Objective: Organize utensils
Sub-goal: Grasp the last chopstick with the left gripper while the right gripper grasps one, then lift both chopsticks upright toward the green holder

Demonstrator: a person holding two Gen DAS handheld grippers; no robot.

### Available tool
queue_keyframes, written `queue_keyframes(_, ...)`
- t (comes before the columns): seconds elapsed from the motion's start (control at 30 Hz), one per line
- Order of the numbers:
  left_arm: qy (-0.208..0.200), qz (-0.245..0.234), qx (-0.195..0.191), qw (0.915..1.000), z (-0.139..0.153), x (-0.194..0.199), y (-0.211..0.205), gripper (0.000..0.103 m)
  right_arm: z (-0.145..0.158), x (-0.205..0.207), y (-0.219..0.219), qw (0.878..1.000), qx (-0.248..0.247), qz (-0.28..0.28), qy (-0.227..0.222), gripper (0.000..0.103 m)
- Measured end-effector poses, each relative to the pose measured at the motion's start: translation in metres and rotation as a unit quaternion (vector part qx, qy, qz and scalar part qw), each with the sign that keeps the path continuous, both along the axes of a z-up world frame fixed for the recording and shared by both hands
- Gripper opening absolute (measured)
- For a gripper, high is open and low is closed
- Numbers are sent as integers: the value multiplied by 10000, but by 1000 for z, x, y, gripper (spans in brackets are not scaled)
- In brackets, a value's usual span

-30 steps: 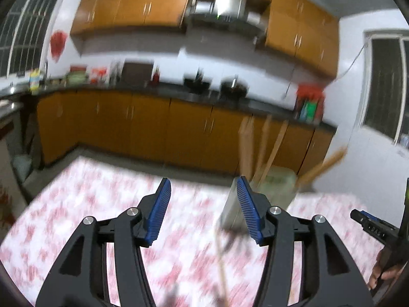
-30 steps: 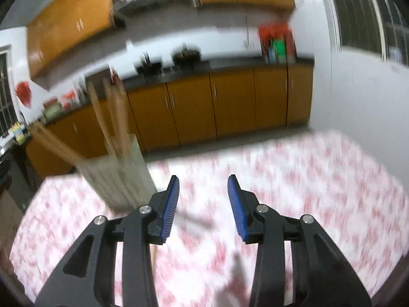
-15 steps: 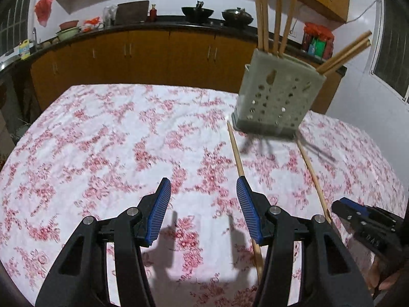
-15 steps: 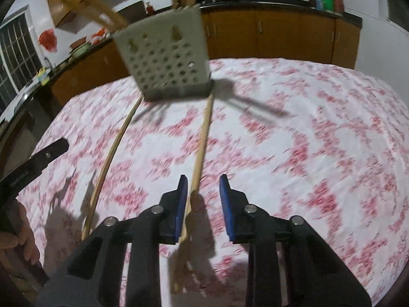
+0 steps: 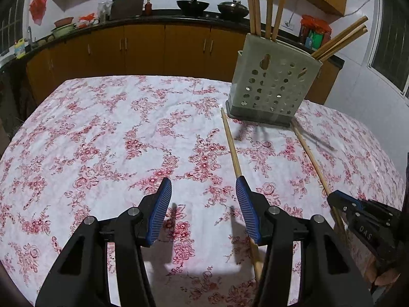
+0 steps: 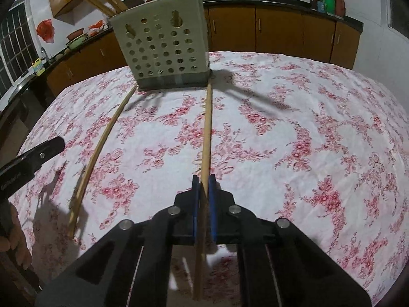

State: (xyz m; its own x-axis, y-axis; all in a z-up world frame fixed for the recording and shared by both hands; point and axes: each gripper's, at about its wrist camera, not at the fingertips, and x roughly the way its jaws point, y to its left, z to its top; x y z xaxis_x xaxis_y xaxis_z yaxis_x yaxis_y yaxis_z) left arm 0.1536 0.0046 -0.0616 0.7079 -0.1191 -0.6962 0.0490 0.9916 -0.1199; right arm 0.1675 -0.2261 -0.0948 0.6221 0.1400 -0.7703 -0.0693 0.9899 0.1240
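Observation:
A pale perforated utensil holder [image 5: 273, 84] [image 6: 166, 48] stands on the floral tablecloth with several wooden chopsticks upright and leaning in it. Two chopsticks lie loose on the cloth in front of it. My right gripper [image 6: 203, 183] is shut on the right chopstick [image 6: 207, 128] [image 5: 309, 156], which runs between the blue pads toward the holder. My left gripper [image 5: 203, 194] is open and low over the cloth with nothing between its fingers. The other chopstick [image 5: 231, 143] [image 6: 102, 143] passes just under its right finger [image 5: 245, 204]. The right gripper [image 5: 342, 202] shows at that view's right edge.
The table's cloth [image 5: 102, 140] spreads wide to the left of the holder. Beyond the table run orange kitchen cabinets [image 5: 143, 48] under a dark counter with pots. A hand [image 6: 12, 243] and the left gripper's arm [image 6: 30, 156] sit at the right wrist view's left edge.
Both grippers dropped and tilted from facing the cabinets down to the table. The right jaws closed onto the chopstick lying between them. The left jaws kept their spread.

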Motion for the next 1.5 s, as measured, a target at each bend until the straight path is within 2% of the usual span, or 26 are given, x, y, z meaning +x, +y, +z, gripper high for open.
queue_keyframes(0.43,243,-417,-29,9988,-8,-1,-21,44,0,16,-36,9981,-153,-592,13,8)
queue_keyframes(0.63,440,-558,142,9974,-18,2,-36,35,-1,16,-41,9980,-139,-618,3,8)
queue_keyframes(0.87,556,-502,287,9968,-24,6,-42,26,-1,16,-41,9980,-130,-619,1,8)
queue_keyframes(1.1,567,-420,338,9969,-25,13,-41,8,-1,16,-41,9980,-130,-618,4,8)
queue_keyframes(1.5,598,-55,318,9977,-24,29,-14,8,-2,19,-33,9987,-79,-509,6,8)
